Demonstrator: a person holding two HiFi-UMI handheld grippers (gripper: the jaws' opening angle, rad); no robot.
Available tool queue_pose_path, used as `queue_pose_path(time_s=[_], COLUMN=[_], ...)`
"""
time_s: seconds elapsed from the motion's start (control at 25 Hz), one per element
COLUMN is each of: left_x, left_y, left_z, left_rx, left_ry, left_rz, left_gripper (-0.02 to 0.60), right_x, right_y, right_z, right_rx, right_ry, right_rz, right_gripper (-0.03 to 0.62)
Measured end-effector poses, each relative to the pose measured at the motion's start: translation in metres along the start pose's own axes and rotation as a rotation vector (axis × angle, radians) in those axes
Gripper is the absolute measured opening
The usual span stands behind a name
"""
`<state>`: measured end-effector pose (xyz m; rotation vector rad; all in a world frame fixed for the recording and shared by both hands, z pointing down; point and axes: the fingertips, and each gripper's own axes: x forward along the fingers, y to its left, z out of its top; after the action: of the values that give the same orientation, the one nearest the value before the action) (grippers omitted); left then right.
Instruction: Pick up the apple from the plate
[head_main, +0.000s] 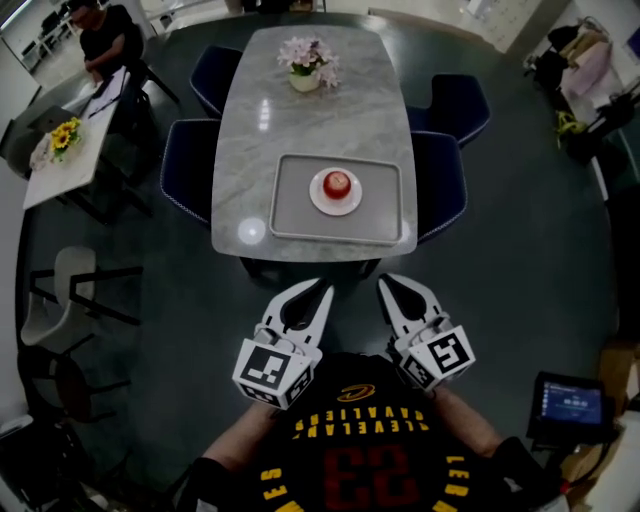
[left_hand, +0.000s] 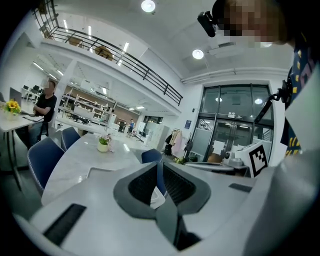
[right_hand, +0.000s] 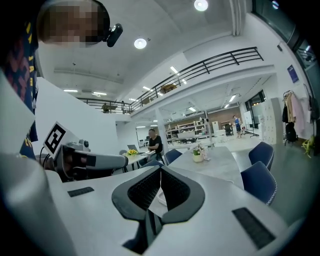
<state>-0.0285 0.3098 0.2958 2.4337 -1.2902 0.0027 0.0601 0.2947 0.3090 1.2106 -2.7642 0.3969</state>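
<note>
Head view: marble table (head_main: 320, 110) on dark floor (head_main: 520, 260) bears tray (head_main: 288, 215), plate (head_main: 322, 201), apple (head_main: 338, 183); before the table, left gripper (head_main: 322, 292), right gripper (head_main: 388, 287), jaws together, empty.

The person's black jersey (head_main: 350, 455) reads, upside down, "CLEVELAND CAVALIERS" in yellow, with a red "23".

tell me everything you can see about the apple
The apple is small, round and red, with a paler glossy patch on top. It sits whole near the middle of a round white plate, which rests on a grey tray at the end of the table nearest the person. Only the plate touches it. The left hand-held gripper and right hand-held gripper are well short of it, jaws together.
</note>
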Motion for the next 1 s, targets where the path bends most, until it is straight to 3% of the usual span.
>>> queue_pose_path(time_s=[0.52, 1.0], left_x=[0.026, 0.102], left_y=[0.069, 0.115], left_z=[0.006, 0.030], left_rx=[-0.066, -0.042], left_ry=[0.044, 0.073], left_rz=[-0.043, 0.077], left_gripper=[0.040, 0.040], right_x=[0.059, 0.134], right_y=[-0.013, -0.090], right_z=[-0.004, 0.011], right_rx=[0.036, 0.119], right_ry=[0.059, 0.029], right_rz=[-0.065, 0.045], right_gripper=[0.006, 0.006])
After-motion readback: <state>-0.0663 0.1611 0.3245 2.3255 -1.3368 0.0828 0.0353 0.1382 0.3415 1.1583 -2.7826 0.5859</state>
